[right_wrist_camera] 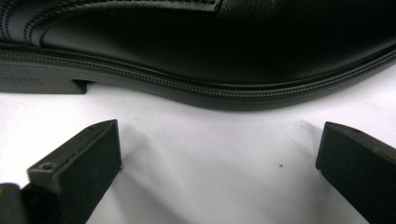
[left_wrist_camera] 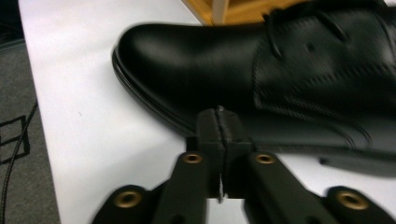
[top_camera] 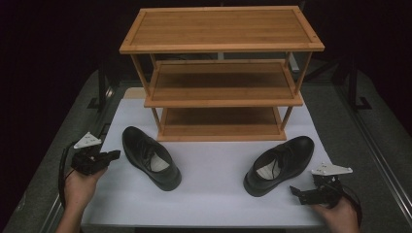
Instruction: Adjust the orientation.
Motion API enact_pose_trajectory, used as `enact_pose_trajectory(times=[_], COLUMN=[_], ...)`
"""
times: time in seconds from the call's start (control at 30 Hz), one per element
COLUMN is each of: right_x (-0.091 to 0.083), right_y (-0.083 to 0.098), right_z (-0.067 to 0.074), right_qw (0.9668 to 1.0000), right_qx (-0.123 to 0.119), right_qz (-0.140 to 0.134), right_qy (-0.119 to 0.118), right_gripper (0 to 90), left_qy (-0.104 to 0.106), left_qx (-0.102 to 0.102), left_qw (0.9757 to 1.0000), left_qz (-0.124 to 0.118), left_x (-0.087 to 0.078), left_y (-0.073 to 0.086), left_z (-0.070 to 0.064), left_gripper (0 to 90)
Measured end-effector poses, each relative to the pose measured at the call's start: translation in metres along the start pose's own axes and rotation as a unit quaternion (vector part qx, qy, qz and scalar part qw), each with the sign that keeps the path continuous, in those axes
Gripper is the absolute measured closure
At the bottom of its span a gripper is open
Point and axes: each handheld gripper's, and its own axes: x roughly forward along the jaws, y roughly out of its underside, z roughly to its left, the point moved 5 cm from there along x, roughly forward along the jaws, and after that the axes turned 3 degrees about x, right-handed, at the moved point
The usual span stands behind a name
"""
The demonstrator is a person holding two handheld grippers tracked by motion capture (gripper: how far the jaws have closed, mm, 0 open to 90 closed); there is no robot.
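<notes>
White mat (top_camera: 214,194) fronts bamboo rack (top_camera: 221,73). Left gripper (top_camera: 111,155), jaws together, empty, beside left shoe (top_camera: 150,158); right gripper (top_camera: 297,192), jaws apart, faces right shoe (top_camera: 279,165), probably readying a grasp.

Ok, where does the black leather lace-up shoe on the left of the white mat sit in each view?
High view: black leather lace-up shoe lies left of centre on the white mat, toe toward the person, just right of the left claw.
Left gripper view: its toe and side span the upper frame, just beyond the shut jaws.
Right gripper view: the shoe there is the other one.
Shared landmark: the white mat.
</notes>
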Motion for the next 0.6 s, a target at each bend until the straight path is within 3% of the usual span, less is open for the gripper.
enact_pose_trajectory(times=[0.3, 0.6], right_x=[0.000, 0.000], right_y=[0.000, 0.000], right_z=[0.000, 0.000], right_qw=[1.0000, 1.0000], right_qx=[0.000, 0.000], right_qz=[-0.001, -0.001], right_qy=[0.000, 0.000], right_gripper=[0.0, 0.0], left_qy=[-0.021, -0.041], left_qx=[0.007, 0.018], left_qw=[0.9998, 0.9989], left_qz=[0.001, 0.007], left_x=[0.016, 0.037], left_y=[-0.024, -0.045], left_z=[0.020, 0.050], left_gripper=[90.0, 90.0])
